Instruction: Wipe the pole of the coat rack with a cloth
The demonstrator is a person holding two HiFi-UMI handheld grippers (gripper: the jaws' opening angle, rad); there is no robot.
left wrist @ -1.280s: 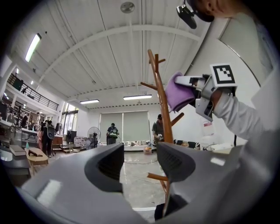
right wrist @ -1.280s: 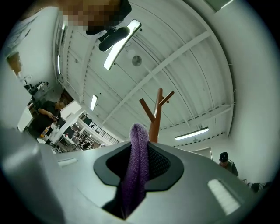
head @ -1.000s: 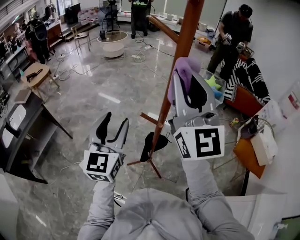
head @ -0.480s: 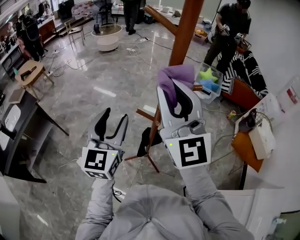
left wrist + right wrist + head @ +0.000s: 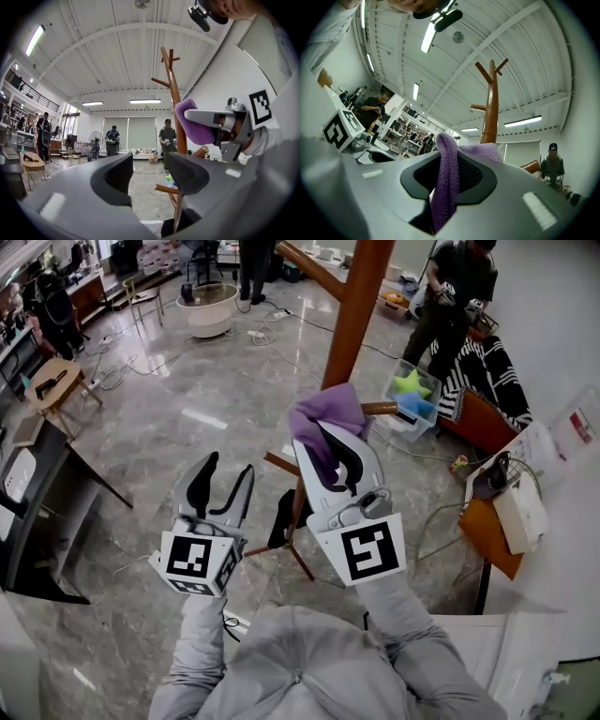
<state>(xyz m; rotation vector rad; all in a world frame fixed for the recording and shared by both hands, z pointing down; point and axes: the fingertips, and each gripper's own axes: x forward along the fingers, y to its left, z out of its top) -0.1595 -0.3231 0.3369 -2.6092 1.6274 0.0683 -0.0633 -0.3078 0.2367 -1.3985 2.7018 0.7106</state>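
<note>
The brown wooden coat rack pole (image 5: 361, 315) rises through the middle of the head view, with side pegs and tripod feet (image 5: 291, 559) on the floor. My right gripper (image 5: 328, 442) is shut on a purple cloth (image 5: 323, 413), and the cloth rests against the near side of the pole. In the right gripper view the purple cloth (image 5: 447, 180) hangs between the jaws with the pole (image 5: 490, 117) just beyond. My left gripper (image 5: 220, 482) stands open and empty to the left of the pole. The left gripper view shows the pole (image 5: 176, 105) and the cloth (image 5: 194, 124) at right.
A person (image 5: 455, 296) stands at the back right beside a striped chair (image 5: 487, 381). A clear bin with green and blue toys (image 5: 412, 395) sits behind the pole. A round white table (image 5: 208, 307) and cables lie at the back left, desks along the left edge.
My right gripper with the cloth has slid down the pole and toward me. The left gripper has barely moved.
</note>
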